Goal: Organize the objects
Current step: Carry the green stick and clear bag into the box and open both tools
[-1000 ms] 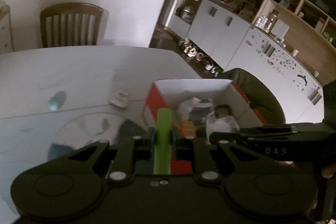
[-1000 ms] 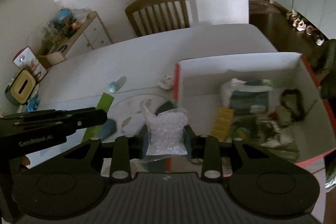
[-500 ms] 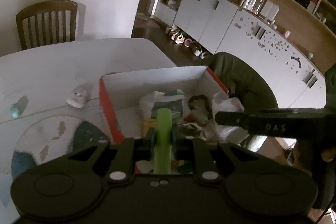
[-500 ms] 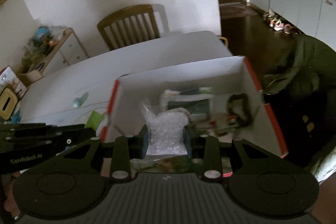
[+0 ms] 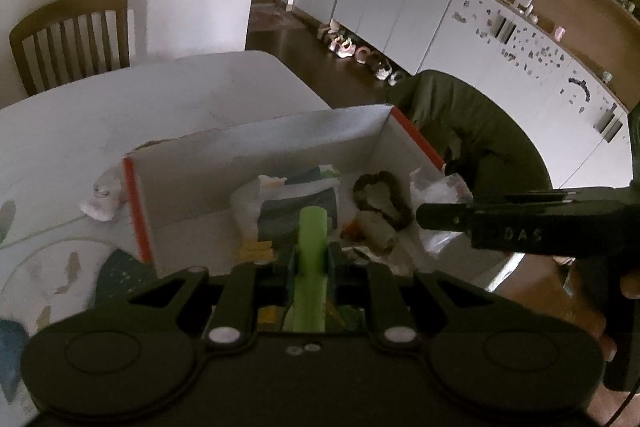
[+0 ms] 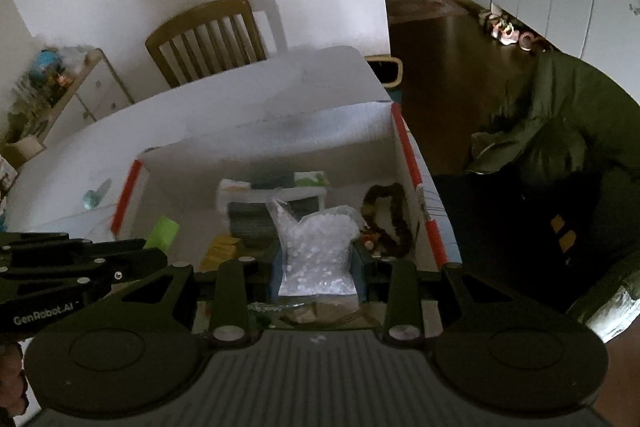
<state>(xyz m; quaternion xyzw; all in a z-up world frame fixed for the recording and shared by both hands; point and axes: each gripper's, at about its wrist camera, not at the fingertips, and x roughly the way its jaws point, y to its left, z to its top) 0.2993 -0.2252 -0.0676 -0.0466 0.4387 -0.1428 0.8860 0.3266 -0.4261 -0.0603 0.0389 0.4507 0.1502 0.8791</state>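
In the left wrist view, the left gripper (image 5: 311, 263) pinches one flat light-green plastic strip (image 5: 310, 255) between its pressed-in fingers, the strip poking forward over the near edge of the open white cardboard box with red-orange edges (image 5: 256, 143). The box sits on the white table (image 5: 120, 99), and one crumpled white wrapper (image 5: 102, 201) lies on the table just left of it. Inside the box are one dark ring-shaped band (image 5: 382, 197) and a pale packet, among other items too jumbled to count. To release well, I would carry the strip further over the box's open floor before spreading the fingers.

In the right wrist view, the right gripper (image 6: 318, 267) is clamped on one clear plastic bag of small white beads (image 6: 318, 251), held above the box's near middle. The bag looks soft and saggy, so lowering it close to the contents before letting go should keep it from toppling out. One wooden slat-back chair (image 6: 208, 39) stands at the far side of the table.
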